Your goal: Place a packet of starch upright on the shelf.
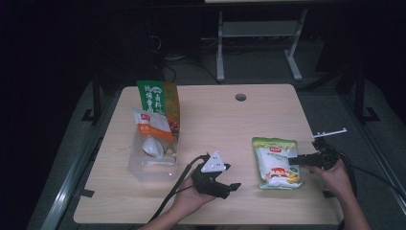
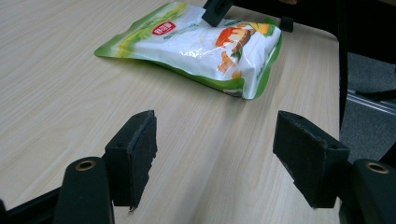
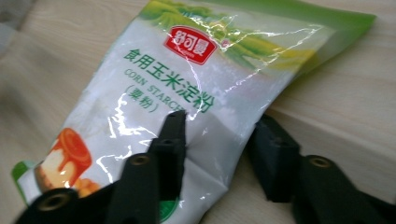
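A green and white bag of corn starch [image 1: 274, 162] lies flat on the right part of the wooden table [image 1: 215, 124]. My right gripper [image 1: 293, 161] comes in from the right and is shut on the bag's right side. In the right gripper view one jaw lies on top of the bag [image 3: 154, 79] and the other sits against its edge, with the film creased between them around the gripper [image 3: 219, 122]. My left gripper [image 1: 232, 178] is held in a hand near the front edge, pointing right at the bag [image 2: 196, 42]. Its jaws [image 2: 217, 126] stand open over bare wood.
At the table's left stand a tall green and orange bag [image 1: 159, 98], a red and white pouch [image 1: 152, 125] and a clear plastic container [image 1: 152, 163] with white items. A round cable hole [image 1: 241, 97] sits at the back. A white bracket [image 1: 330, 132] juts past the right edge.
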The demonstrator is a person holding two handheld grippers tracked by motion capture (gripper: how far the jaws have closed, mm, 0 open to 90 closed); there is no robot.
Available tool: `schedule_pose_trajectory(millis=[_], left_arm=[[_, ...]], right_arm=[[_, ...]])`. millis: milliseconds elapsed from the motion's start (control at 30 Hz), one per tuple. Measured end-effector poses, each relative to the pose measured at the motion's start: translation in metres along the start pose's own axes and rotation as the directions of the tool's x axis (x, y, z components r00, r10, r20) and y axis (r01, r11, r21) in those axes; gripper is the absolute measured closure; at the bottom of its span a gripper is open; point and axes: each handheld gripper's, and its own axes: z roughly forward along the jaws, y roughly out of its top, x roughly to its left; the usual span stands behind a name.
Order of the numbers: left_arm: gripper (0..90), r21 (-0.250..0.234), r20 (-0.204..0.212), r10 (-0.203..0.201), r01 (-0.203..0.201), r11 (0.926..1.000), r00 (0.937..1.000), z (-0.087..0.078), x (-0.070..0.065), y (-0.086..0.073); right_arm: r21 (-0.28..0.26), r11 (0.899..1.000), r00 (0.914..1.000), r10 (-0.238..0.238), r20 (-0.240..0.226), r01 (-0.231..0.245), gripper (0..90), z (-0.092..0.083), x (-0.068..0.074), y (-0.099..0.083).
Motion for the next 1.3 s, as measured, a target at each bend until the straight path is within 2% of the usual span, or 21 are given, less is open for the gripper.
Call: schedule_pose_trajectory(millis=[33, 100, 133, 233, 267, 300, 433, 533, 567, 733, 867, 900, 1067, 1100, 1167, 1200, 1233, 1267, 1300], left_arm=[[30.2, 0.004, 0.002, 0.001, -0.001, 1.0000, 1.0000, 0.001, 0.000, 0.000], [30.2, 0.008, 0.002, -0.001, 0.001, 1.0000, 1.0000, 0.004, 0.000, 0.001], [30.2, 0.010, 0.004, -0.005, 0.005, 0.9999, 1.0000, 0.005, 0.000, 0.001], [30.2, 0.011, 0.011, -0.011, 0.010, 0.9999, 0.9999, 0.009, 0.001, 0.002], [30.2, 0.009, 0.018, -0.023, 0.023, 0.9997, 0.9996, 0.010, 0.001, 0.003], [30.2, 0.001, 0.046, -0.047, 0.047, 0.9989, 0.9978, 0.011, 0.002, 0.005], [30.1, -0.010, 0.064, -0.050, 0.051, 0.9987, 0.9967, 0.013, 0.001, 0.010], [29.5, -0.008, 0.064, -0.039, 0.039, 0.9992, 0.9972, 0.016, 0.001, 0.015], [29.2, -0.006, 0.067, -0.043, 0.044, 0.9990, 0.9968, 0.019, 0.002, 0.017], [28.9, -0.003, 0.070, -0.044, 0.044, 0.9990, 0.9966, 0.026, 0.005, 0.021], [27.5, -0.004, 0.076, -0.068, 0.068, 0.9977, 0.9948, 0.035, 0.010, 0.024], [27.1, -0.003, 0.081, -0.079, 0.080, 0.9968, 0.9935, 0.040, 0.012, 0.025], [25.6, -0.005, 0.105, -0.129, 0.131, 0.9914, 0.9860, 0.056, 0.025, 0.028], [25.6, 0.000, 0.106, -0.144, 0.145, 0.9895, 0.9839, 0.060, 0.027, 0.028], [25.6, 0.013, 0.117, -0.189, 0.189, 0.9819, 0.9749, 0.067, 0.032, 0.026], [25.6, 0.017, 0.116, -0.202, 0.202, 0.9793, 0.9724, 0.071, 0.036, 0.025], [25.6, 0.014, 0.111, -0.201, 0.201, 0.9796, 0.9733, 0.073, 0.038, 0.024], [25.6, 0.013, 0.117, -0.226, 0.226, 0.9741, 0.9671, 0.077, 0.040, 0.024], [25.7, 0.008, 0.136, -0.253, 0.254, 0.9672, 0.9579, 0.080, 0.044, 0.023]], right_arm=[[0.000, 1.000, 0.9997, 0.008, -0.025, -0.008, 65.6, 0.001, 0.000, -0.001], [-0.008, 1.000, 0.9994, 0.007, -0.033, -0.007, 79.6, 0.003, 0.001, -0.003], [-0.008, 1.000, 0.9994, 0.007, -0.033, -0.007, 79.6, 0.003, 0.001, -0.003], [0.004, 1.000, 0.9998, -0.015, -0.012, 0.015, 87.2, 0.002, 0.005, -0.002], [0.003, 1.000, 0.9998, -0.020, -0.003, 0.020, 87.5, 0.001, 0.007, -0.001], [0.006, 0.999, 0.9993, -0.035, 0.015, 0.035, 87.8, 0.000, 0.011, -0.001], [-0.006, 0.999, 0.9983, -0.053, 0.025, 0.054, 88.1, -0.006, 0.017, -0.002], [-0.036, 0.997, 0.9974, -0.067, 0.027, 0.068, 88.3, -0.014, 0.022, -0.002], [-0.057, 0.995, 0.9966, -0.078, 0.027, 0.079, 88.3, -0.019, 0.028, -0.001], [-0.095, 0.989, 0.9931, -0.116, 0.021, 0.117, 88.4, -0.028, 0.038, 0.000], [-0.118, 0.982, 0.9892, -0.145, 0.023, 0.146, 88.4, -0.033, 0.049, 0.003], [-0.120, 0.982, 0.9894, -0.143, 0.022, 0.145, 88.4, -0.034, 0.051, 0.004], [-0.141, 0.971, 0.9808, -0.194, 0.020, 0.195, 88.5, -0.038, 0.062, 0.008], [-0.146, 0.969, 0.9799, -0.198, 0.020, 0.199, 88.4, -0.038, 0.063, 0.008], [-0.151, 0.965, 0.9763, -0.215, 0.024, 0.216, 88.5, -0.040, 0.067, 0.010], [-0.150, 0.965, 0.9765, -0.214, 0.025, 0.215, 88.5, -0.040, 0.068, 0.010], [-0.152, 0.963, 0.9751, -0.220, 0.025, 0.221, 88.5, -0.041, 0.069, 0.010], [-0.156, 0.962, 0.9742, -0.224, 0.025, 0.226, 88.5, -0.041, 0.069, 0.010], [-0.160, 0.960, 0.9733, -0.228, 0.025, 0.229, 88.5, -0.042, 0.070, 0.010]])
